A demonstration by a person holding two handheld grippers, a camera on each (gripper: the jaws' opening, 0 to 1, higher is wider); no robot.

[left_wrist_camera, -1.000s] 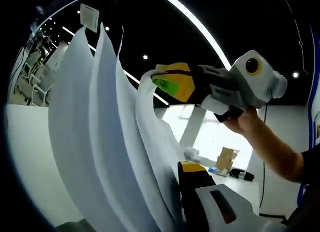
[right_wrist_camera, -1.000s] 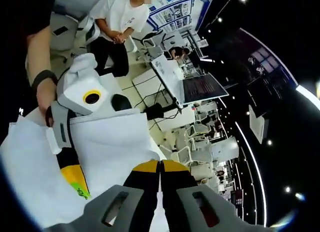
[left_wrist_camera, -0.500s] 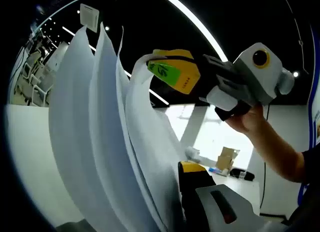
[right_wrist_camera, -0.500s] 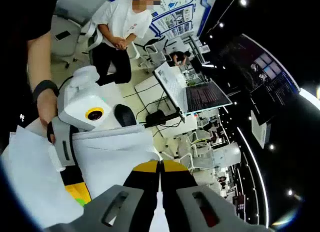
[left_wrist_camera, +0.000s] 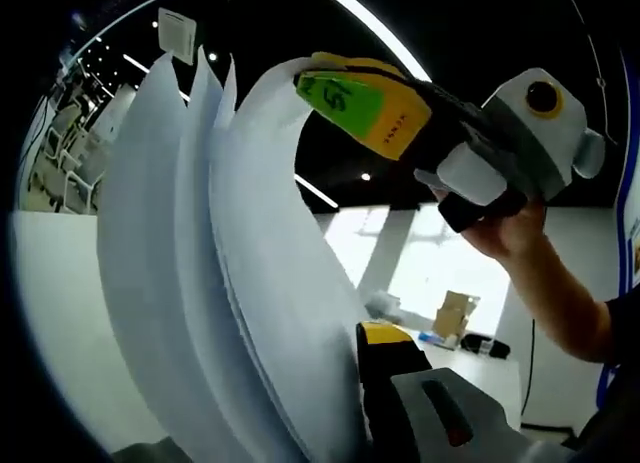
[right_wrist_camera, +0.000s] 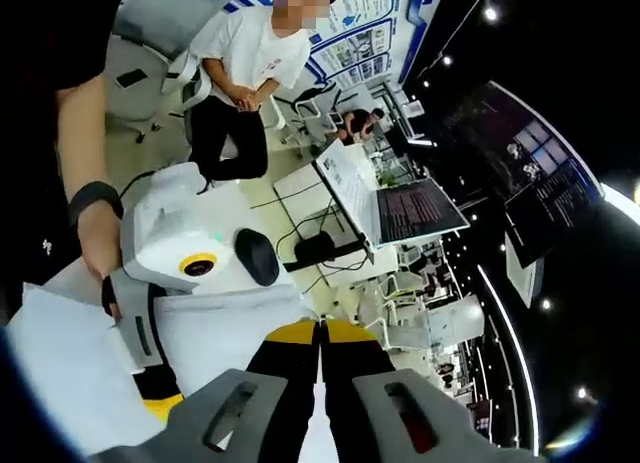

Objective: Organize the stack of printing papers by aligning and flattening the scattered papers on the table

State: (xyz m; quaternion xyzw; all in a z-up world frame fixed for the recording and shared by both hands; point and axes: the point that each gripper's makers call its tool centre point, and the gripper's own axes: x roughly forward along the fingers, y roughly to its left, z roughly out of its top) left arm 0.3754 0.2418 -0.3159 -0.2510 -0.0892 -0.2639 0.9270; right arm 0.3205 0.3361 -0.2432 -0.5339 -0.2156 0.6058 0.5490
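The paper stack is held on edge off the table, clamped between the closed left gripper at one side and the closed right gripper opposite, evidently to square its fanned edges.

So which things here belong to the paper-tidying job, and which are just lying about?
Job:
printing papers, fanned upright
left gripper
right gripper

Lying about:
open laptop
computer mouse
cardboard box
office chairs
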